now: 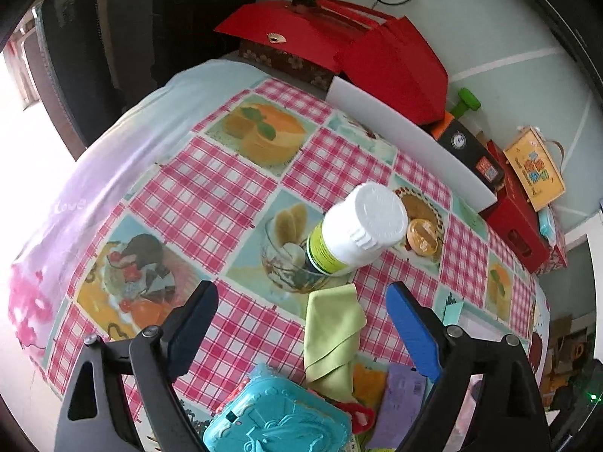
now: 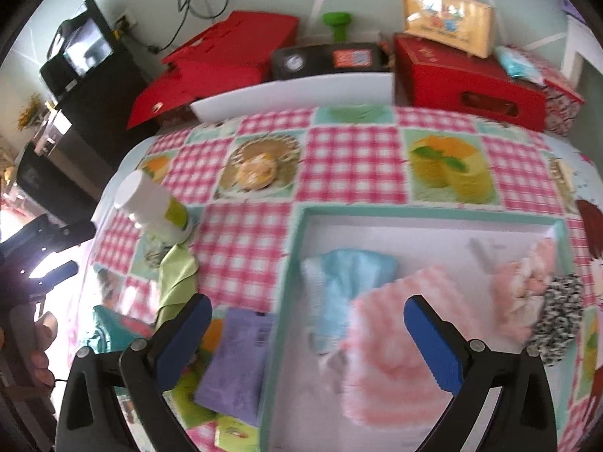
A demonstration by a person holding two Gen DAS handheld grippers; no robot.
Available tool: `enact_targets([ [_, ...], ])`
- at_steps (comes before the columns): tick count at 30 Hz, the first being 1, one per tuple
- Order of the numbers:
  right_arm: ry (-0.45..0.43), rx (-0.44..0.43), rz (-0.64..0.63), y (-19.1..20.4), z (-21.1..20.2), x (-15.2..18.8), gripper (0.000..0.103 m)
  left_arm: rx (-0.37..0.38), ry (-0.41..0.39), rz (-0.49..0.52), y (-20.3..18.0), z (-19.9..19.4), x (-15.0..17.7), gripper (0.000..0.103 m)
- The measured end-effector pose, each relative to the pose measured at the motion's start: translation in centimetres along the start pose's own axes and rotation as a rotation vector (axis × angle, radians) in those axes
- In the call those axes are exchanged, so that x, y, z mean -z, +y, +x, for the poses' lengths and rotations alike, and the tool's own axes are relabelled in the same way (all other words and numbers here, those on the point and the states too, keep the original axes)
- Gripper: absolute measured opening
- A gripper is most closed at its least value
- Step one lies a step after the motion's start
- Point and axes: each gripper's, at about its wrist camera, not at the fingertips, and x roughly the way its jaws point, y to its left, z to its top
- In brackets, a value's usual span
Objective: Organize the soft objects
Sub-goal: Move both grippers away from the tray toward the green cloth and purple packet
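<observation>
My left gripper (image 1: 301, 316) hangs over the pink checked tablecloth (image 1: 211, 192) with its blue-padded fingers (image 1: 412, 333) spread wide and nothing between them. Straight ahead, in the gap, lies a folded lime-green cloth (image 1: 331, 335), its far tip touching the base of a white plastic bottle with a ribbed cap and a yellow-green label (image 1: 358, 226), which stands upright just beyond. Near my wrist sits a turquoise embossed plastic case (image 1: 279, 418), and beside the cloth's near end a lilac packet (image 1: 401, 395).

My right gripper (image 2: 305, 333) is likewise wide open and empty, hovering over a shallow teal-rimmed white tray (image 2: 433, 214). Inside the tray, right under my fingers, a fluffy pink striped cloth (image 2: 392, 346) lies partly over a light blue cloth (image 2: 339, 282); towards the tray's right side are a pale pink fuzzy piece (image 2: 524, 282) and a black-and-white speckled scrunchie-like piece (image 2: 557, 316), touching each other. From this side the green cloth rests outside the tray, well to its left, beside the bottle
</observation>
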Motion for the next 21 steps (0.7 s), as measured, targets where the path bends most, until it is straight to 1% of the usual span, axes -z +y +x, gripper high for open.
enact_targets([
  [5, 0.047, -0.030, -0.027, 1.8, 1.6, 0.1, 0.103, 0.030, 0.027, 0.021, -0.6, 0.7, 0.2, 0.091],
  [11, 0.113, -0.071, -0.054, 3.3, 2.8, 0.6, 0.103, 0.038, 0.040, 0.040, -0.9, 0.8, 0.4, 0.091],
  [15, 0.138, -0.107, -0.061, 3.9, 3.1, 1.0, 0.103, 0.000, 0.038, 0.086, -1.3, 0.5, 0.5, 0.091],
  [17, 0.151, -0.123, -0.069, 4.2, 3.1, 1.3, 0.103, -0.031, 0.060, 0.119, -1.6, 0.9, 0.7, 0.091],
  [19, 0.166, -0.155, -0.065, 4.4, 3.2, 1.4, 0.103, -0.065, 0.098, 0.141, -1.8, 1.6, 0.9, 0.091],
  [21, 0.180, -0.174, -0.055, 4.5, 3.3, 1.5, 0.103, -0.075, 0.118, 0.157, -1.8, 2.0, 1.1, 0.091],
])
